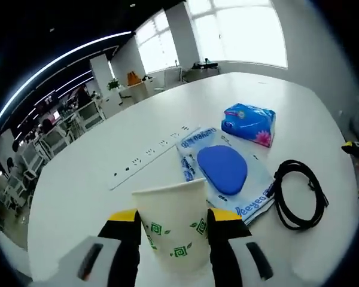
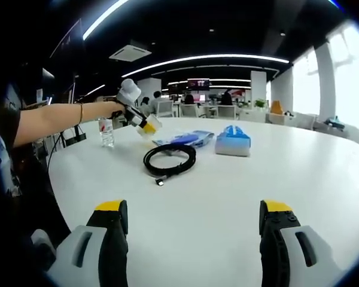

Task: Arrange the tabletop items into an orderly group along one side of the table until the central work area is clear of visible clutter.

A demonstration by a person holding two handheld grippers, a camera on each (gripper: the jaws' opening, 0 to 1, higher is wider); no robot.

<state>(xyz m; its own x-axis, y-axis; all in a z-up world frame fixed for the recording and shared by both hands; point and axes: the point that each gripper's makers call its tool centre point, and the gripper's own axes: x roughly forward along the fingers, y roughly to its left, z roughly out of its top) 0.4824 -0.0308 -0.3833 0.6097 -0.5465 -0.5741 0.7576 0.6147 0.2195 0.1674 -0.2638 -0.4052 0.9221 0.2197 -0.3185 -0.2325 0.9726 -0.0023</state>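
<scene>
My left claw grips paper cup | right claw spread, idle above desk | risk: squeezing could crush the cup's thin wall.

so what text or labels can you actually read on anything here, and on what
"eeyea": partial, upside-down blue print on the flat plastic packet under the blue oval pad; more blue print at the packet's far edge is too distorted to read.
Paper cup: green square motifs, no words.
Blue tissue pack: print too blurred.
Water bottle label: too small.
</scene>
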